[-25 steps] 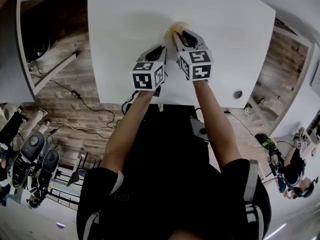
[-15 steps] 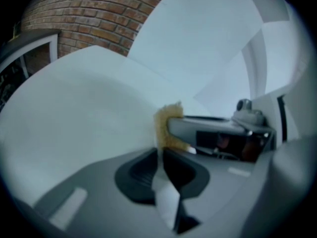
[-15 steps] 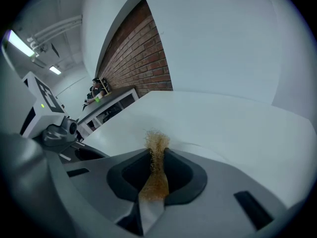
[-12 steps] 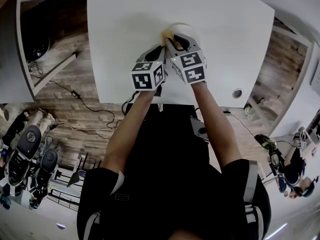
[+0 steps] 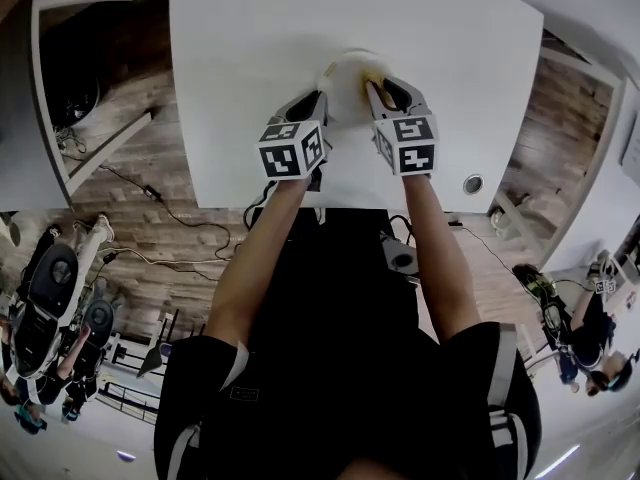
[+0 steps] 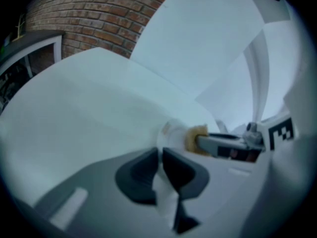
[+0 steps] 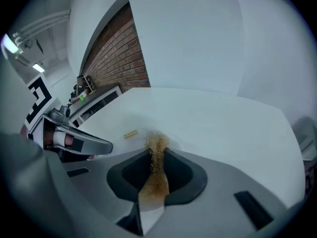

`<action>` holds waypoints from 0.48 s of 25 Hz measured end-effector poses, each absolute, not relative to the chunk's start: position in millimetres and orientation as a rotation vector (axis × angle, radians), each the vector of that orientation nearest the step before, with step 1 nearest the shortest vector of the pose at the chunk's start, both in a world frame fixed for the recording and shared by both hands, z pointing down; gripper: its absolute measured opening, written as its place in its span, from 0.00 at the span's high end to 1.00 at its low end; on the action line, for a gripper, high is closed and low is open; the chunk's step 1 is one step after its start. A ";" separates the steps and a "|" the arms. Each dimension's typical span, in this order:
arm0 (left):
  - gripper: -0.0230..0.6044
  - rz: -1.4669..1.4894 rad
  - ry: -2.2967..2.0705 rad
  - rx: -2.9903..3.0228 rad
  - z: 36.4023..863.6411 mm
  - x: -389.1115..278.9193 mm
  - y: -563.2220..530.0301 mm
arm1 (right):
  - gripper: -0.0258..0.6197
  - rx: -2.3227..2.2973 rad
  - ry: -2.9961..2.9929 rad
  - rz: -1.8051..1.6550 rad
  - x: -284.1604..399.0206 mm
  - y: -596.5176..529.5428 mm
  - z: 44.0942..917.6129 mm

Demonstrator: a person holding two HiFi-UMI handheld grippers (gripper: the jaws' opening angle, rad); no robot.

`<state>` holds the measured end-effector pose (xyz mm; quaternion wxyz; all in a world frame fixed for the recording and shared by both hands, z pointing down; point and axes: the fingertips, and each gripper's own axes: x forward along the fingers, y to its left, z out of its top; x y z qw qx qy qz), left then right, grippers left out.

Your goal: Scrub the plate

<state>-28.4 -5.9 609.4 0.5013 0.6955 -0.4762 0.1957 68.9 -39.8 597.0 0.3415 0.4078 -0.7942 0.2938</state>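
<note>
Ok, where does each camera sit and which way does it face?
Head view: on the head, facing steeply down at table and plate; shows forearms, left gripper, right gripper.
Left gripper view: on the left gripper, along jaws shut on the plate.
Right gripper view: on the right gripper, along jaws shut on the scrubber.
Both gripper views show the scrubber.

Wiry fibrous scrubber [image 7: 157, 147], smooth plate [image 5: 343, 86]

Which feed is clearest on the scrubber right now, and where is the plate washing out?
Head view: the white plate barely separates from the white table, and fisheye bends the edges. Left gripper view: soft, with the plate blending into the table. Right gripper view: sharpest, scrubber fibres crisp.
</note>
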 end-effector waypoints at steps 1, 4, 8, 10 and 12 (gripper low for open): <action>0.91 0.472 -1.152 1.680 609.5 -28.7 -6.4 | 0.86 1.081 -2.053 0.766 77.3 -39.8 596.5; 0.91 0.471 -1.154 1.679 609.2 -29.4 -8.4 | 0.86 1.133 -2.027 0.777 95.7 -40.4 594.4; 0.91 0.466 -1.156 1.672 608.9 -30.1 -9.2 | 0.87 1.125 -2.019 0.782 91.8 -37.6 594.8; 0.91 0.463 -1.154 1.669 608.8 -30.4 -9.0 | 0.87 1.094 -2.031 0.783 79.7 -34.6 595.9; 0.91 0.461 -1.153 1.667 608.4 -30.0 -9.6 | 0.87 1.058 -2.053 0.779 64.8 -31.4 596.9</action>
